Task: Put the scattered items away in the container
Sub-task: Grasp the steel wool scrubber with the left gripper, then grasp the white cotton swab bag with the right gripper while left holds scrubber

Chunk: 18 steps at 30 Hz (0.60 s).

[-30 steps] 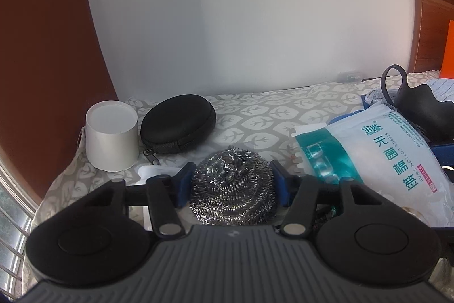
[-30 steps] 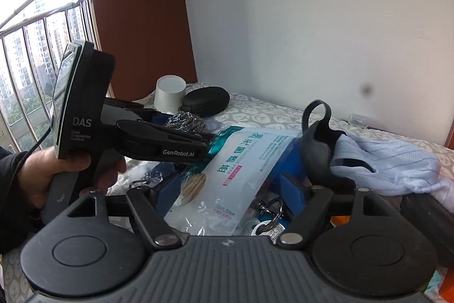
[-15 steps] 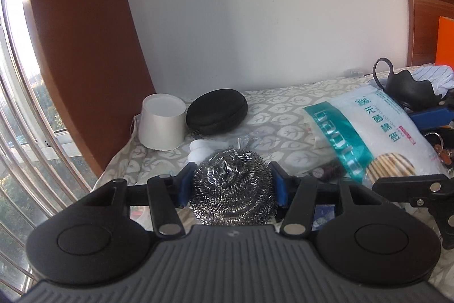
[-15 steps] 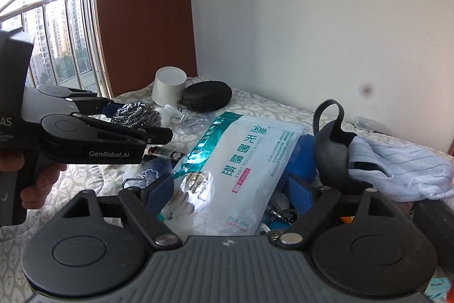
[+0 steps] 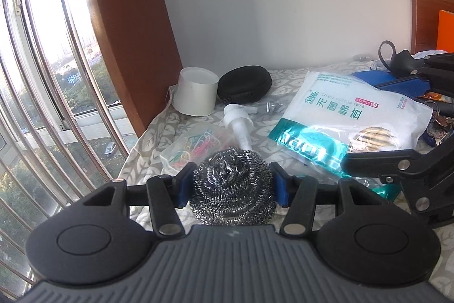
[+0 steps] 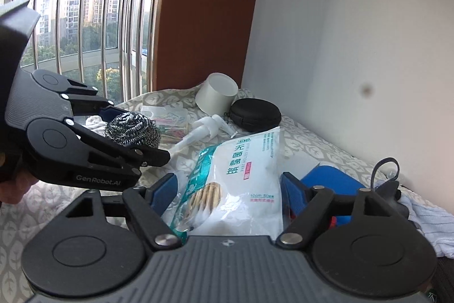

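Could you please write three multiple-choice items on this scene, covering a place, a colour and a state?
1. What lies right beside the white cup? A a black zip case B a book C a shoe
2. What colour are the gripper pads? A red B blue C green
3. What is the left gripper doing? A standing open, holding nothing B gripping a steel wool scourer C gripping a swab bag

A: the black zip case sits against the cup.
B: the pads show blue.
B: the steel wool scourer sits clamped between its pads.
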Each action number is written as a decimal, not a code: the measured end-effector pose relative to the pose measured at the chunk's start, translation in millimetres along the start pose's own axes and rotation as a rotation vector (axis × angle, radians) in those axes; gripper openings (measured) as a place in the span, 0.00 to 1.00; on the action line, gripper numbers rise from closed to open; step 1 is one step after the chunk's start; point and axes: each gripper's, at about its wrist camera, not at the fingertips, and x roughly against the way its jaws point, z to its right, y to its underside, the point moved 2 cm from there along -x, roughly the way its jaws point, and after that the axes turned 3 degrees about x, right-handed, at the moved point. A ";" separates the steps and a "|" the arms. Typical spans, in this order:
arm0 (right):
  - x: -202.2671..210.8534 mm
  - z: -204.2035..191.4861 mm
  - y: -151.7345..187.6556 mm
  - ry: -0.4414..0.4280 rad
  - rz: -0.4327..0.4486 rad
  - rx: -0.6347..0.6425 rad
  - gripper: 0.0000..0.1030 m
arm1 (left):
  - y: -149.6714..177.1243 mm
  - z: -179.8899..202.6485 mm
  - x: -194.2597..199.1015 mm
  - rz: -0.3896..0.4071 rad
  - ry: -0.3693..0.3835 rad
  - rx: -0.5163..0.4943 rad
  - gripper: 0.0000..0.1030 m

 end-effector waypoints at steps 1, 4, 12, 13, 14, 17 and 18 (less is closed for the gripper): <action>2.6 -2.6 -0.7 -0.019 0.004 -0.007 0.77 | 1.3 -2.0 1.8 -0.003 -0.003 0.003 0.53; 7.5 -10.1 -0.1 -0.078 0.013 -0.037 0.77 | 7.2 -6.6 9.3 -0.013 -0.016 0.008 0.53; 23.2 -35.9 6.2 -0.211 0.019 -0.068 0.73 | 21.0 -9.6 29.3 -0.023 -0.035 -0.020 0.53; 27.3 -38.8 6.9 -0.227 0.019 -0.065 0.73 | 21.2 -8.6 31.0 -0.021 -0.034 -0.027 0.53; 29.6 -41.2 7.3 -0.230 0.012 -0.058 0.73 | 21.4 -7.0 33.0 -0.016 -0.034 -0.034 0.53; 37.5 -42.7 9.7 -0.111 -0.016 -0.039 0.82 | 21.0 -1.5 37.7 0.001 -0.038 -0.054 0.53; 39.0 -41.7 10.4 -0.066 -0.021 -0.029 0.83 | 20.9 -0.1 38.6 0.004 -0.037 -0.058 0.53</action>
